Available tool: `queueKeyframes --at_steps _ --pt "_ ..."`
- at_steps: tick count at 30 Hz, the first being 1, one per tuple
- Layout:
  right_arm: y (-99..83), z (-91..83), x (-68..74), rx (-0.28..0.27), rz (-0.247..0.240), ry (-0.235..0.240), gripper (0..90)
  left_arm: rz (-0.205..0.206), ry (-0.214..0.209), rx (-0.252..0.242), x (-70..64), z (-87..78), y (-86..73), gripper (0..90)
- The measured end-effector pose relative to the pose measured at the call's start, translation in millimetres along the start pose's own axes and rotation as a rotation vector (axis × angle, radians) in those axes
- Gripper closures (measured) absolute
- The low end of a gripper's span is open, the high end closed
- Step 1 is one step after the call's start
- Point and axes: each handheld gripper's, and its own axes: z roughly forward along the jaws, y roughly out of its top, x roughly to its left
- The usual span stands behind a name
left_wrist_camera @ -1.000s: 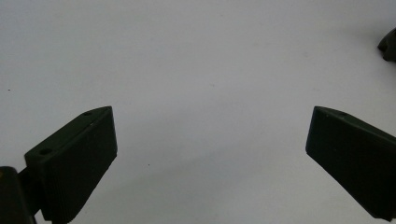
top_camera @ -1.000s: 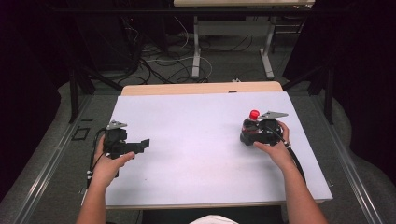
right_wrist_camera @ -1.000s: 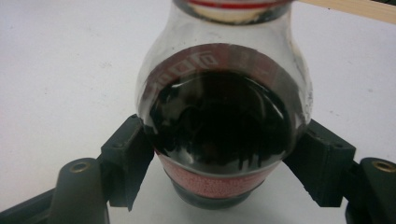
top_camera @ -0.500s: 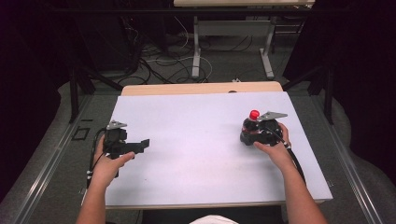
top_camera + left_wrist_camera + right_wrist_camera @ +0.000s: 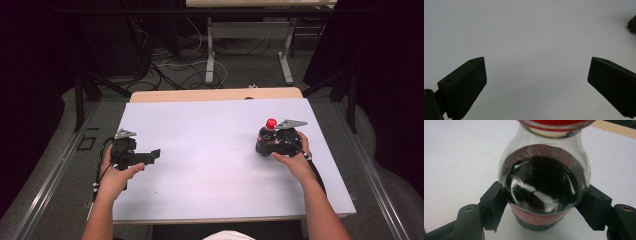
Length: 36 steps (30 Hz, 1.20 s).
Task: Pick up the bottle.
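Bottle (image 5: 544, 185) between right claw (image 5: 544, 207) jaws

Table (image 5: 215, 150) brightly lit – surroundings dark; glare on bottle (image 5: 544, 185), softly blurred.

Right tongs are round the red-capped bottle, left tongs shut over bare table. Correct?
Not quite. The left tongs are open, jaws wide apart over bare table, as the left gripper view shows. The right tongs do flank the bottle.

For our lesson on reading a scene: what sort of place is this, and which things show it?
Probably a lab or recording workshop: a bare white table, loose cables on the floor behind it, dark curtains around, and a hand-held right tool closed on a small bottle.
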Motion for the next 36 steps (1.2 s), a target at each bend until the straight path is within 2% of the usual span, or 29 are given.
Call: queueKeyframes --at_steps 3,10,14,16,20,21,26,29,32,36 --pt "3.0 -2.7 4.9 -0.003 -0.007 0.014 29.2 -0.001 -0.004 -0.001 -1.4 0.1 0.3 2.4" --pt "11.5 -6.7 24.0 0.003 -0.067 0.054 29.2 0.011 -0.013 -0.004 -5.2 -0.7 1.4 2.4" --pt "15.3 -7.5 35.5 -0.004 -0.091 0.087 29.2 0.024 -0.016 -0.008 -7.4 -1.2 2.3 2.4" --pt "16.5 -7.4 41.2 -0.004 -0.093 0.104 29.2 0.021 -0.020 -0.014 -8.9 -1.4 2.7 2.4" --pt "18.5 -7.4 51.6 -0.001 -0.126 0.134 29.2 0.024 -0.029 -0.017 -12.0 -1.9 3.5 2.4" --pt "19.1 -7.7 55.0 -0.001 -0.118 0.144 29.2 0.028 -0.034 -0.017 -12.8 -1.9 3.9 2.4" --pt "20.2 -7.4 68.5 0.004 -0.149 0.188 29.2 0.038 -0.052 -0.016 -20.6 0.0 4.6 2.4" --pt "20.4 -6.4 76.0 0.019 -0.172 0.211 29.2 0.045 -0.082 -0.019 -26.9 1.5 5.3 2.4" --pt "19.6 -3.9 83.2 0.004 -0.184 0.227 29.2 0.049 -0.107 -0.026 -34.1 1.9 6.3 2.4" --pt "19.9 -3.8 89.8 0.023 -0.200 0.249 29.2 0.087 -0.142 -0.027 -42.6 1.1 9.0 2.9"
